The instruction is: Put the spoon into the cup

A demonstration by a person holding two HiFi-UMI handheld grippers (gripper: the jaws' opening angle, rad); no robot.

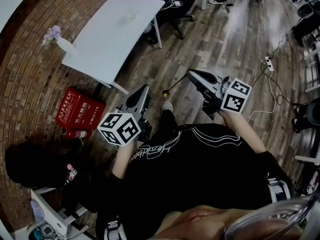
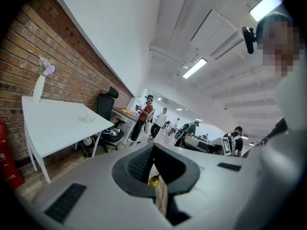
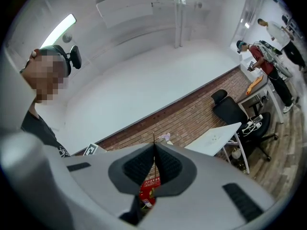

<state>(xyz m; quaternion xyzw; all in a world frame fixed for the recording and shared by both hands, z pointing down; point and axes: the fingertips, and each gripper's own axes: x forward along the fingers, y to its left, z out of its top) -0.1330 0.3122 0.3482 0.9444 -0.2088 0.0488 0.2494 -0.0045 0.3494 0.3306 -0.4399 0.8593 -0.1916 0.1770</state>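
My right gripper is shut on the thin handle of a spoon. The handle runs from the fingertips down-left to the spoon's golden bowl, which hangs over the wooden floor. My left gripper is just left of that bowl, jaws shut with nothing gripped. In the left gripper view the golden bowl shows through the gap below the tips. A small white cup stands on the white table, well away from both grippers.
A white vase with purple flowers stands at the table's wall end. A red box sits by the brick wall. A black office chair stands past the table. A power strip with cable lies on the floor. Several people stand far off.
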